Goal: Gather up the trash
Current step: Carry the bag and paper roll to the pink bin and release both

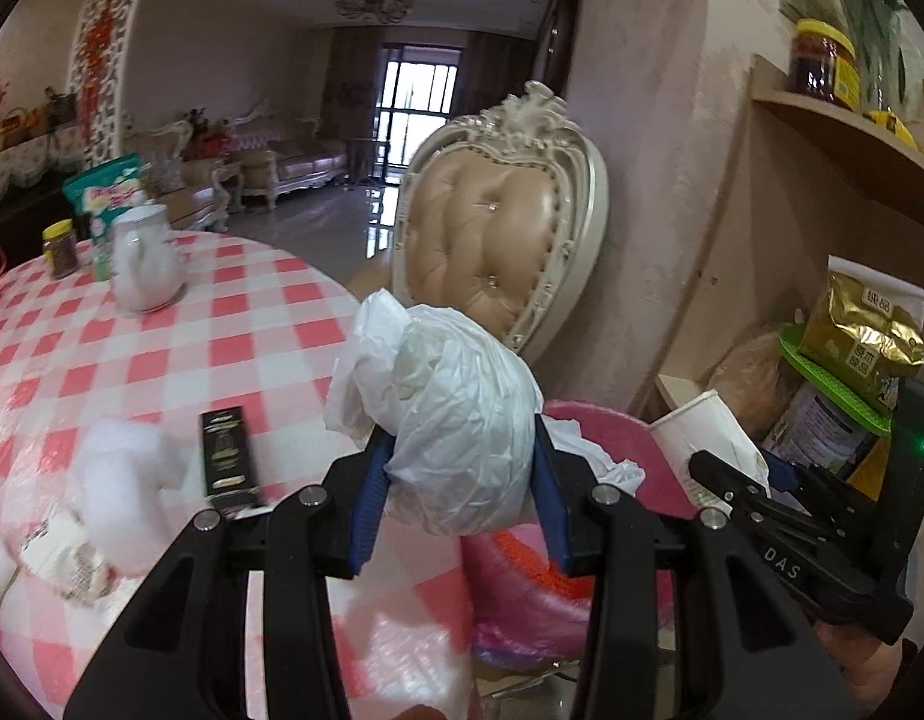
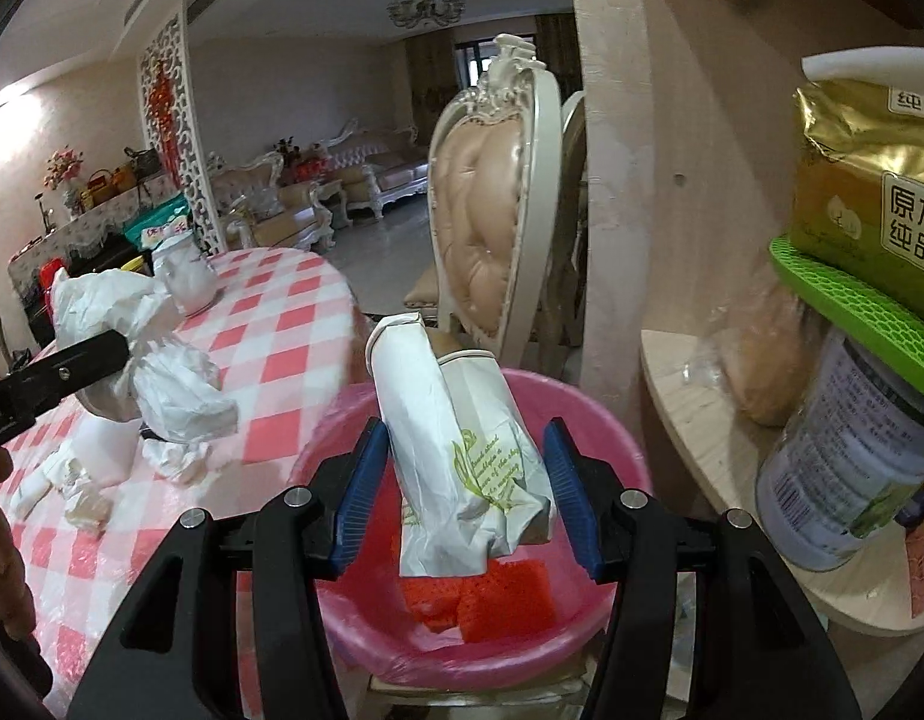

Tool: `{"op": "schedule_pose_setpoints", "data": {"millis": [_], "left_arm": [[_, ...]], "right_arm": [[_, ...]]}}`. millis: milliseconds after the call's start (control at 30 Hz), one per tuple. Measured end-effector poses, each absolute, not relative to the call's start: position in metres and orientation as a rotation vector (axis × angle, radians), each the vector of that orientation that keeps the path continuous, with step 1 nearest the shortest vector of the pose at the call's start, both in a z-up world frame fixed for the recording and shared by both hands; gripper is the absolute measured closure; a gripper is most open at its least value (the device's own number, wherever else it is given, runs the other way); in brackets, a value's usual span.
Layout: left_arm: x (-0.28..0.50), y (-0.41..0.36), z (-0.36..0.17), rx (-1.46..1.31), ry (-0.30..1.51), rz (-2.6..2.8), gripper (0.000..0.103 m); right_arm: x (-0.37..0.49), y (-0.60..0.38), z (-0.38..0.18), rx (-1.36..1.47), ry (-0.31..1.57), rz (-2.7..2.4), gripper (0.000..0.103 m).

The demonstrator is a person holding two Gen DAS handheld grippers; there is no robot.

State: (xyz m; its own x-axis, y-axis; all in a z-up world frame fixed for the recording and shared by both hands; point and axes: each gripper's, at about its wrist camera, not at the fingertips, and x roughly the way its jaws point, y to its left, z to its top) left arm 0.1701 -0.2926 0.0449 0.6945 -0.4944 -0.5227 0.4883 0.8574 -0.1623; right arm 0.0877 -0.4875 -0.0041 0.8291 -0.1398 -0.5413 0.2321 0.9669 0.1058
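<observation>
Left gripper (image 1: 456,474) fingers pinch crumpled white plastic (image 1: 456,420) beside the pink bin (image 2: 462,630). Right gripper (image 2: 462,498) fingers grip a paper bag (image 2: 462,456) over it. Orange scraps (image 2: 480,600) are binned; tissue (image 1: 126,480) awaits on the tabletop (image 1: 222,330)

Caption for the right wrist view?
Right claw holds a crushed paper cup over the pink bin.

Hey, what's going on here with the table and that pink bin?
A person is clearing trash from the checkered table with two handheld grippers. The left gripper holds a crumpled white plastic bag at the table's edge. The right gripper has a crushed paper cup between its fingers over the pink bin. More scraps remain on the table.
</observation>
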Motion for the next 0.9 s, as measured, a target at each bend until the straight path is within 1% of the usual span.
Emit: {"op": "schedule_pose_setpoints", "data": {"millis": [333, 433, 467, 500, 533, 567, 600, 633, 900], "left_arm": [[0.19, -0.329, 0.034, 0.047, 0.606, -0.616, 0.06], [0.193, -0.338, 0.03, 0.067, 0.621, -0.643, 0.057], [0.195, -0.341, 0.029, 0.071, 0.63, -0.656, 0.056], [0.196, -0.344, 0.027, 0.071, 0.64, -0.667, 0.048], [0.197, -0.347, 0.025, 0.068, 0.649, -0.676, 0.043], [0.198, -0.349, 0.024, 0.069, 0.656, -0.682, 0.041], [0.2, -0.351, 0.022, 0.073, 0.662, -0.681, 0.034], [0.2, -0.351, 0.021, 0.074, 0.665, -0.676, 0.027], [0.201, -0.334, 0.018, 0.038, 0.675, -0.654, 0.027]], "right_arm": [[0.091, -0.5, -0.009, 0.183, 0.568, -0.22, 0.049], [0.092, -0.499, -0.009, 0.181, 0.569, -0.226, 0.048], [0.092, -0.499, -0.009, 0.181, 0.57, -0.227, 0.048], [0.093, -0.498, -0.009, 0.18, 0.572, -0.227, 0.047], [0.094, -0.498, -0.009, 0.178, 0.573, -0.228, 0.046], [0.094, -0.498, -0.01, 0.177, 0.573, -0.233, 0.043], [0.095, -0.498, -0.01, 0.178, 0.573, -0.238, 0.036], [0.094, -0.499, -0.01, 0.178, 0.569, -0.243, 0.033], [0.094, -0.503, -0.012, 0.186, 0.57, -0.257, 0.033]]}}
